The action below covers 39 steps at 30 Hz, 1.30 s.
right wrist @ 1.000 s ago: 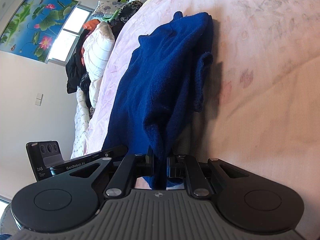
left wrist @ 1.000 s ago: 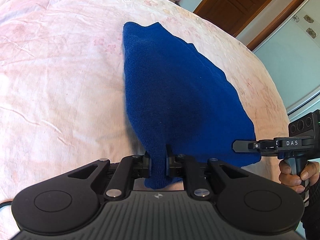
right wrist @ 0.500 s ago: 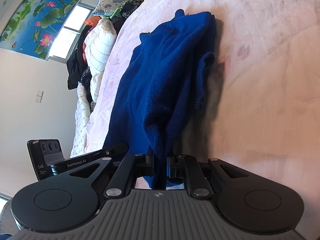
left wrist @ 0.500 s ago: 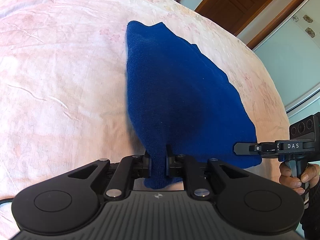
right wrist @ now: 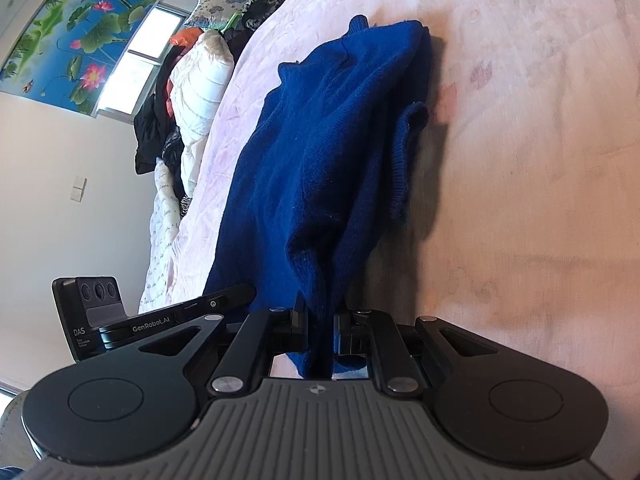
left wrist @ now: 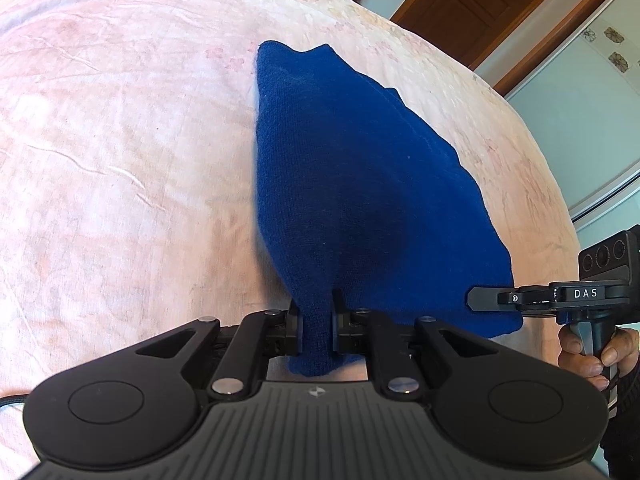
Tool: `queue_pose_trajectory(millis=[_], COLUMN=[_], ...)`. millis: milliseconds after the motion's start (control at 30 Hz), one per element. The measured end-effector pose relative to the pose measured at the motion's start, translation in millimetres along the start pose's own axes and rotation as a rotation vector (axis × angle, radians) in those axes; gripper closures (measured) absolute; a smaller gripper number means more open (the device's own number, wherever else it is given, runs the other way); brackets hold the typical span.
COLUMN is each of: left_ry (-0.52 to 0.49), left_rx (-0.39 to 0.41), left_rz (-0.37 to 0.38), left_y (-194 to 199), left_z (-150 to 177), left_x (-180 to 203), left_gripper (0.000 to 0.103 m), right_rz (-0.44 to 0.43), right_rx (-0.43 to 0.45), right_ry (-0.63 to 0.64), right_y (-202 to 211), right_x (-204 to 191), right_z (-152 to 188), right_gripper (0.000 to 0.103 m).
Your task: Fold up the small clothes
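- Two grippers, both clamped on near hem of blue sweater [left wrist: 360, 184]: left gripper [left wrist: 316, 320], right gripper [right wrist: 320, 320], fingers pinching knit.
- Sweater lifted, far end lying on pink bed [left wrist: 120, 160].
- Advice: carry both corners forward level, keep hem taut, lay edges aligned.

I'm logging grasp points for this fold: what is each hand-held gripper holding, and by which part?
Both pinch the blue knit sweater along its near edge: the left hand-held gripper and the right hand-held gripper each grip a bunched corner.
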<state>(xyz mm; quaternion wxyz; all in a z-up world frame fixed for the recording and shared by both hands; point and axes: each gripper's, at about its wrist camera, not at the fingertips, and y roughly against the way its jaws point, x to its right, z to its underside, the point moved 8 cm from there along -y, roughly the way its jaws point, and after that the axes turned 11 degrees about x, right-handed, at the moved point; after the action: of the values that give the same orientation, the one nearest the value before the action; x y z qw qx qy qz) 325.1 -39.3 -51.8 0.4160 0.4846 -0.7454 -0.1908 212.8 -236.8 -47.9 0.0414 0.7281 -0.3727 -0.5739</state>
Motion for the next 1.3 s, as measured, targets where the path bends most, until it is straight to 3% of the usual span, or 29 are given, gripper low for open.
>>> queue_pose_trajectory(millis=[300, 433, 533, 633, 733, 800, 867, 967, 1067, 1133, 1300], left_ry=[0.006, 0.119, 0.134, 0.067, -0.112, -0.269, -0.384, -0.365, -0.333, -0.304, -0.315], left_rx=[0.000, -0.014, -0.025, -0.040, 0.046, 0.120, 0.211, 0.353, 0.398, 0.387, 0.402], left_rz=[0.009, 0.090, 0.104, 0.019, -0.058, -0.154, -0.248, -0.305, -0.337, -0.359, -0.365], left_y=[2, 8, 8, -5, 3, 16, 30, 47, 44, 37, 38], left_z=[1, -5, -6, 9, 14, 17, 21, 33, 52, 66, 87], left_x=[-1, -6, -12, -20, -4, 9, 19, 23, 21, 14, 11], left_gripper=[0.092, 0.092, 0.091, 0.091, 0.087, 0.079, 0.059, 0.031, 0.031, 0.031, 0.031], right_rz=[-0.002, -0.020, -0.037, 0.050, 0.087, 0.096, 0.151, 0.275, 0.410, 0.477, 0.553], right_rx=[-0.005, 0.010, 0.000, -0.041, 0.000, 0.061, 0.138, 0.247, 0.349, 0.389, 0.384], right_ry=[0.005, 0.001, -0.004, 0.027, 0.033, 0.039, 0.107, 0.247, 0.379, 0.441, 0.620], right_y=[3, 8, 10, -1, -3, 9, 25, 47, 59, 61, 50], right_x=[-1, -5, -8, 6, 16, 12, 6, -2, -5, -4, -10], right_z=[6, 2, 1, 11, 16, 17, 19, 33, 56, 72, 108], right_gripper=[0.088, 0.088, 0.088, 0.088, 0.082, 0.073, 0.070, 0.063, 0.046, 0.046, 0.021])
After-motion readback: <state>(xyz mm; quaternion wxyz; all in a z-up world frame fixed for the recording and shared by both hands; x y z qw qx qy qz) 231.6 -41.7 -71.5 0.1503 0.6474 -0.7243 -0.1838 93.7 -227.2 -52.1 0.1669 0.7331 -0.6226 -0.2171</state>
